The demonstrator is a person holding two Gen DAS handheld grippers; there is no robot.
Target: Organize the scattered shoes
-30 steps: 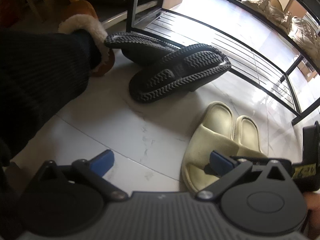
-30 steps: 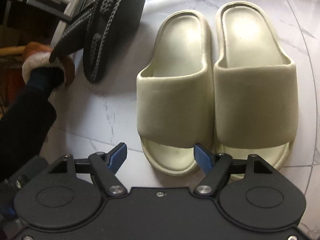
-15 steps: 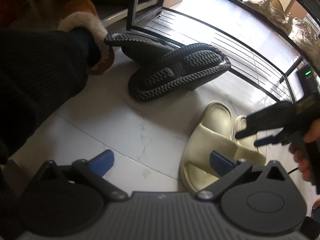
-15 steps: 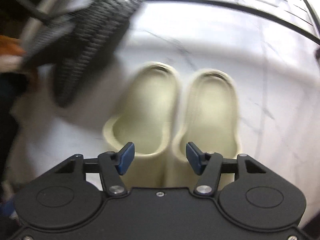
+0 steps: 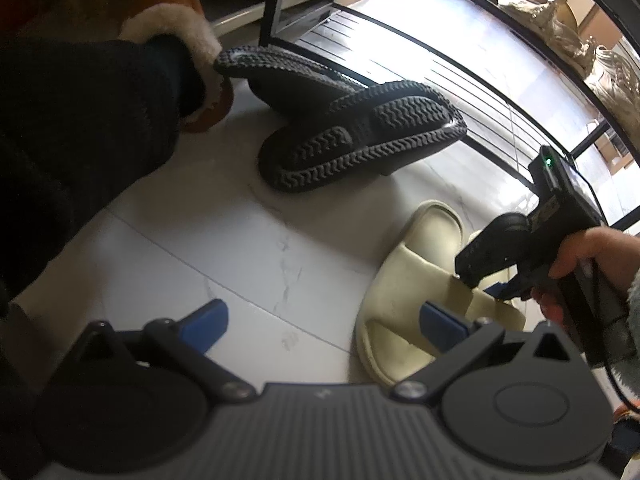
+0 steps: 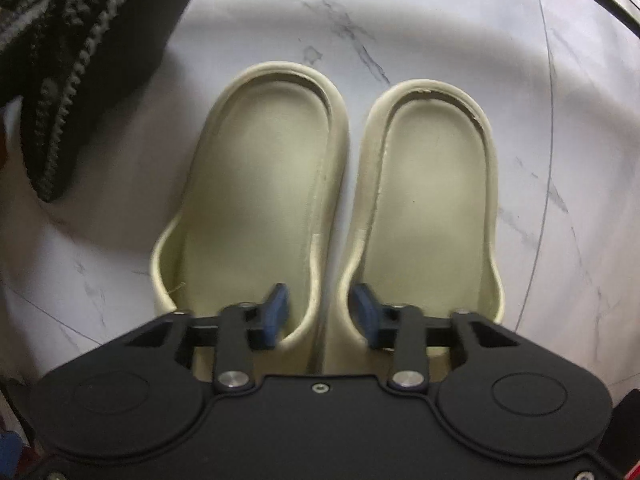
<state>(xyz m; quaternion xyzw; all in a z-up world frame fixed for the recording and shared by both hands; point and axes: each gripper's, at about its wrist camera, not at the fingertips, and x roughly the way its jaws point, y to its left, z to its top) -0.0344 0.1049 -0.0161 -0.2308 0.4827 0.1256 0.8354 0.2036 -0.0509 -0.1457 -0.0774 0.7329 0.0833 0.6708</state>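
The right gripper sits low at the bottom middle of its own view, its blue fingertips drawn narrow, one tip inside each cream slipper with the two touching inner strap walls between them; whether they press those walls I cannot tell. The left cream slipper and the right cream slipper lie side by side, inner edges touching, in the center of the frame on the white marble floor. Open floor runs along the pair's right side and past the heels at the top. The black slippers crowd the upper left corner (soles up, one leaning on the other), near the left slipper's outer edge.

In the left wrist view the left gripper hangs wide and empty over bare floor at the bottom. The black shoe rack crosses the upper right, just behind the black slippers.
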